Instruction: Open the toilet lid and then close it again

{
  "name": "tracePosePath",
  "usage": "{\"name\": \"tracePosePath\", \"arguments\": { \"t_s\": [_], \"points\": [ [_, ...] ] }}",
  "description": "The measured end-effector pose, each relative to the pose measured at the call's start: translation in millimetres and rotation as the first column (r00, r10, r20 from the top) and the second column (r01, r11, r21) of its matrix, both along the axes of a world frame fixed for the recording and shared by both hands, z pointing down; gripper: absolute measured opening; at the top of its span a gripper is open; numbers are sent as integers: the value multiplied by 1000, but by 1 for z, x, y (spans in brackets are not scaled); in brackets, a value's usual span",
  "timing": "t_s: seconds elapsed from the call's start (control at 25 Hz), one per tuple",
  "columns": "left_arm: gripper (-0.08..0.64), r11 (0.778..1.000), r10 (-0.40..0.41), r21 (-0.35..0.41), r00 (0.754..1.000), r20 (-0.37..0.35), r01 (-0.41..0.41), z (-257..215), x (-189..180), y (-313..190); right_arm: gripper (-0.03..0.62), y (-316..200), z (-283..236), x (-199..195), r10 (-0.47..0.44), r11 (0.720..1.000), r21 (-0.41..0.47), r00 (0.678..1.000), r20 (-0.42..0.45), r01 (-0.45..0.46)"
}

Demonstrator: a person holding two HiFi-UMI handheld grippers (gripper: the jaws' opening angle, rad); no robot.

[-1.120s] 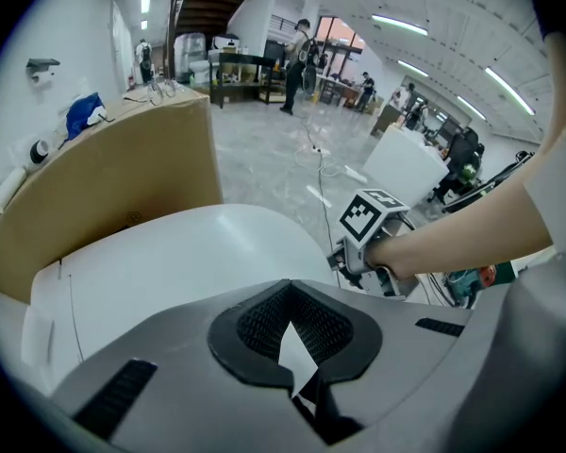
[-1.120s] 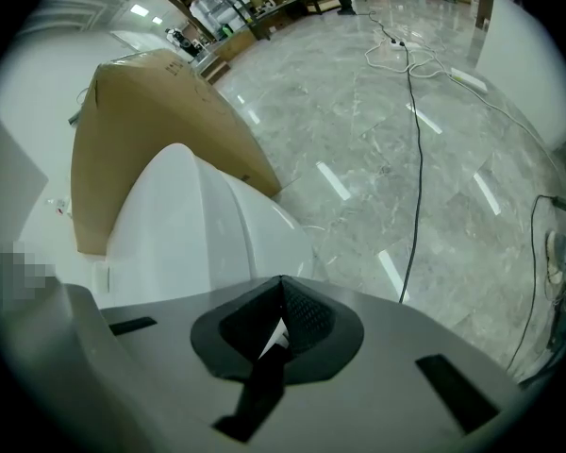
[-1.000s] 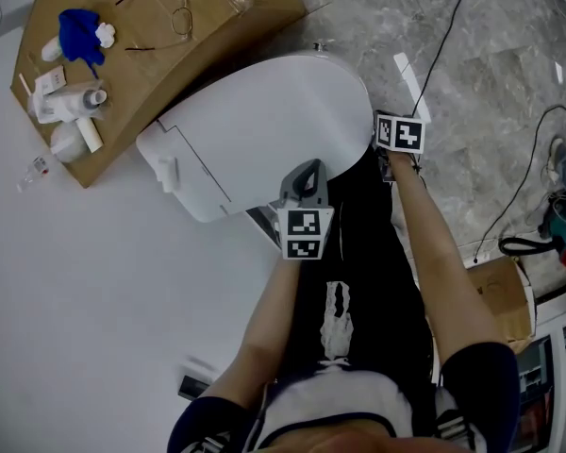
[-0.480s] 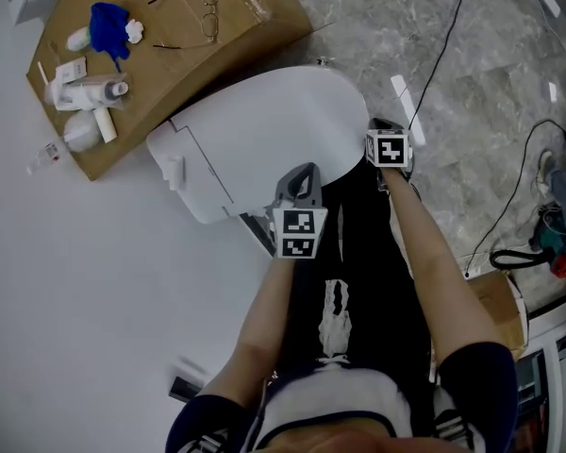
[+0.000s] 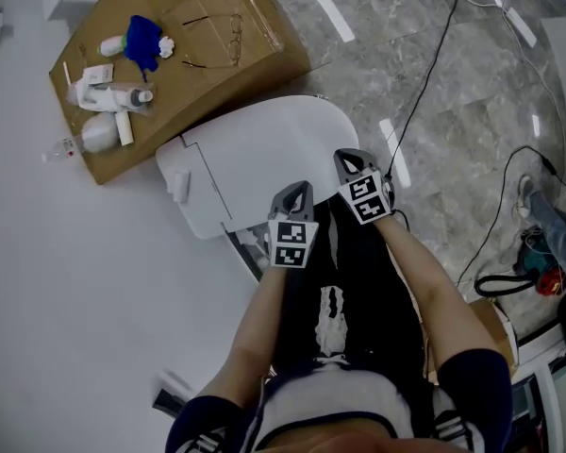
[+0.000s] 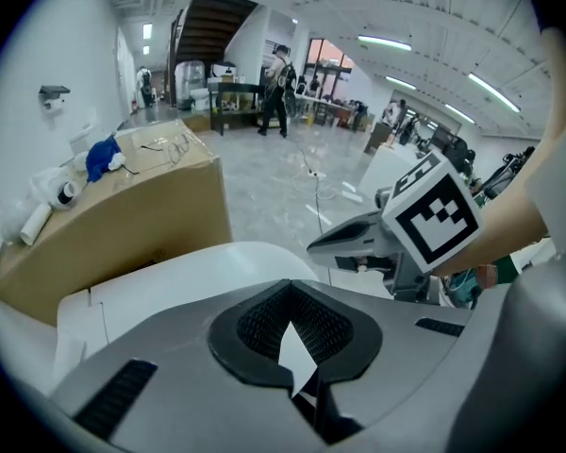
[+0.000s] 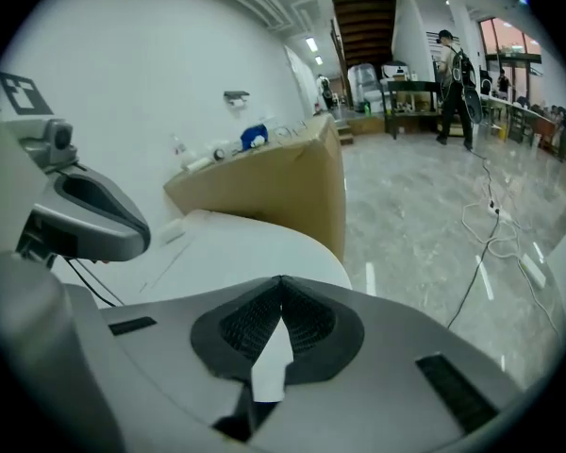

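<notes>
Near the toilet lid (image 5: pixel 264 149), the left gripper (image 5: pixel 297 192) and right gripper (image 5: pixel 347 159) are shut and empty; closed tips would probably slip off it.

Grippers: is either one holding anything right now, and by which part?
Nothing: the left gripper and right gripper both have fingers shut with nothing between them, near the front edge of the toilet lid.
</notes>
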State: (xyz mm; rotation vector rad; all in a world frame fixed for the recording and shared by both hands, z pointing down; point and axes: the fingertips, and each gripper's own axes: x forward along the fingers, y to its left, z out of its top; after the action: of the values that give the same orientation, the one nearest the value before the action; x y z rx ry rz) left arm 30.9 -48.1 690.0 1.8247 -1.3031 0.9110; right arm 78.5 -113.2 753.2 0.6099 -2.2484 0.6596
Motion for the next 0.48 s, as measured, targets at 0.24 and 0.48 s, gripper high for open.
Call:
{"name": "tracePosePath", "arguments": {
  "t_s": [0.24, 0.48],
  "points": [
    [6, 998, -34, 52, 999, -21, 35, -40, -7, 3, 6, 20, -84, -16, -46, 999, 8, 986, 162, 45],
    [6, 985, -68, 156, 995, -68, 78, -91, -5, 0, 6, 39, -150, -23, -37, 998, -31, 957, 286, 48]
  ]
}}
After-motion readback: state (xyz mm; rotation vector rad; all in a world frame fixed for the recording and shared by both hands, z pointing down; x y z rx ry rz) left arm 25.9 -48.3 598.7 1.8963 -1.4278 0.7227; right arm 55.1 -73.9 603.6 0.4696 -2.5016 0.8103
